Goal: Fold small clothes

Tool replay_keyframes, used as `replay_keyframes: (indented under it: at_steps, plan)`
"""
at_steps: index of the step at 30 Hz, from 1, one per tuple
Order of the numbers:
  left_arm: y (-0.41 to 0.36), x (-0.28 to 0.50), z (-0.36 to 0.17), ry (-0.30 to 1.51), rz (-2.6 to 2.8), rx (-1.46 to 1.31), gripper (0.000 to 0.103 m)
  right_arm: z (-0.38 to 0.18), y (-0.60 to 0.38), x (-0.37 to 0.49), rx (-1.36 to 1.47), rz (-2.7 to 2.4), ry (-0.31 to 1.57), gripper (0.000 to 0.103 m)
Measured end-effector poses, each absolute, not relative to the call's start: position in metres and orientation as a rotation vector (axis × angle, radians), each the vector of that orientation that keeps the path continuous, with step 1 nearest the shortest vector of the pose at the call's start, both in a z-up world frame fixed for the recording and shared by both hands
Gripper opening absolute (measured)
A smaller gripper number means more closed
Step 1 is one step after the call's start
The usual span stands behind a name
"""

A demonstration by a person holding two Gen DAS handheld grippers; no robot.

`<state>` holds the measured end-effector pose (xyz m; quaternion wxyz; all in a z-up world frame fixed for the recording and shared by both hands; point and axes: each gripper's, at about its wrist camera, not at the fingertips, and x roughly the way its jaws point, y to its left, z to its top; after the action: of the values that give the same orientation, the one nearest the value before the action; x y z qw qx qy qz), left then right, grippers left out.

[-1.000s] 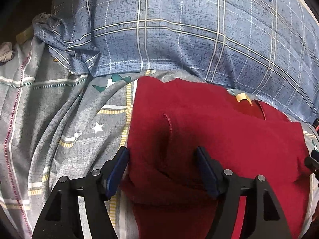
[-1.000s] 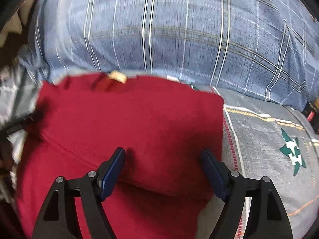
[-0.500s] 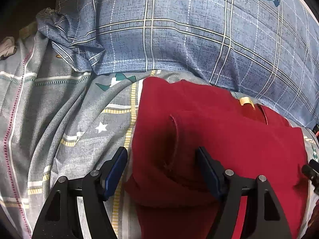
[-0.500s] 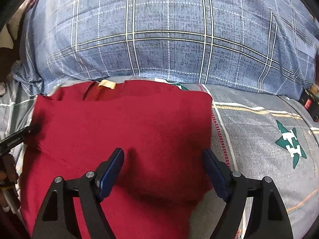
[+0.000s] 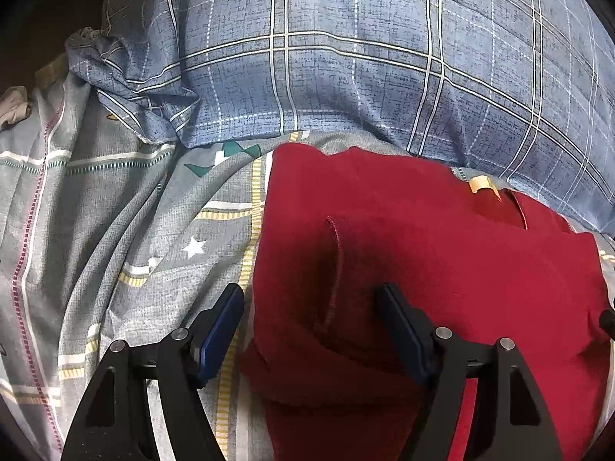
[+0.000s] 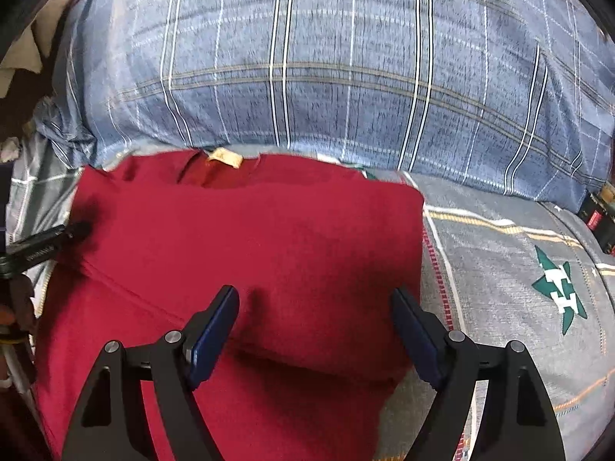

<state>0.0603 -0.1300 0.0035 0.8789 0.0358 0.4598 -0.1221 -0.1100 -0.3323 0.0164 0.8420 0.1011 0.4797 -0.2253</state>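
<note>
A dark red shirt (image 6: 246, 253) is laid flat on a bed, partly folded, with its sides turned in over the body. Its neckline, marked by a small tan label (image 6: 225, 157), is pointed away from the cameras toward a large blue plaid pillow (image 6: 326, 57), so the long axis is run from the near edge toward the pillow. In the left wrist view a hemmed sleeve edge (image 5: 338, 269) is seen folded across the shirt's left part.

The left tongs (image 5: 309, 326) are held open above the shirt's left edge, one finger over the bedsheet (image 5: 115, 230) and the other over red fabric; nothing is gripped. The right tongs (image 6: 315, 330) are likewise spread wide over the shirt's right part, with cloth below them but not pinched.

The bedsheet is grey, printed with stripes, a white star (image 5: 193, 246) and a green star emblem (image 6: 559, 292), and is wrinkled at the left. The pillow is set just beyond the collar. A dark object (image 6: 599, 219) is seen at the bed's far right.
</note>
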Motion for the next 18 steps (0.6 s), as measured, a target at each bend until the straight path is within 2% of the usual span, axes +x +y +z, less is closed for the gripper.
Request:
replay_keyframes:
  at_steps: [5,18]
  plan:
    - [-0.129,0.061,0.003,0.962,-0.258,0.074,0.074,-0.001,-0.334,-0.102,0.208,-0.468,1.094,0.082]
    - [-0.121,0.039,0.012,0.921,-0.260,0.095,0.072,0.006,-0.325,-0.115,0.162,-0.503,1.053,0.083]
